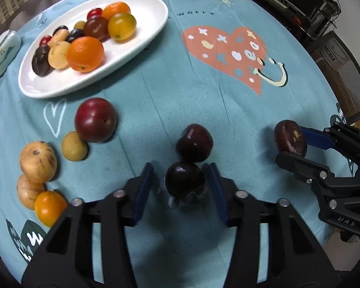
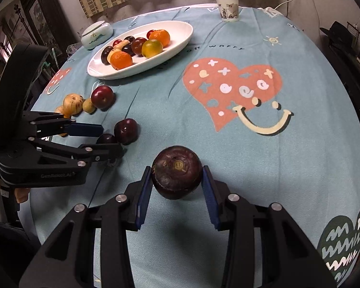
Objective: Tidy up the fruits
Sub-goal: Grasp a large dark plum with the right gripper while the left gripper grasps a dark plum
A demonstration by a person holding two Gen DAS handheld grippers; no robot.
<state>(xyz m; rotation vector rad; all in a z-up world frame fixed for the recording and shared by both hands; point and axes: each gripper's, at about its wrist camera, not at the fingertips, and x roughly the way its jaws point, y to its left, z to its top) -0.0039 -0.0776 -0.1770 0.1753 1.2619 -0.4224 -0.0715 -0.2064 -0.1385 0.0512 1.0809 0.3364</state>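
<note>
Two grippers: both over the blue tablecloth (image 2: pixel 300 168)
Left gripper (image 1: pixel 181 178): fingers spread wide around a small dark plum (image 1: pixel 184 180), not pressing it
Second dark plum (image 1: pixel 194 142): just beyond the first — touching it
Right gripper (image 2: pixel 177 180): pads closed against a dark purple round fruit (image 2: pixel 177 171)
White oval plate (image 1: pixel 144 45): far left, heaped with oranges and plums
Loose fruit: red plum (image 1: pixel 95 120), yellow-brown fruits and an orange (image 1: pixel 49 207) — near the plate
Paper cup (image 2: pixel 227 8): far edge
</note>
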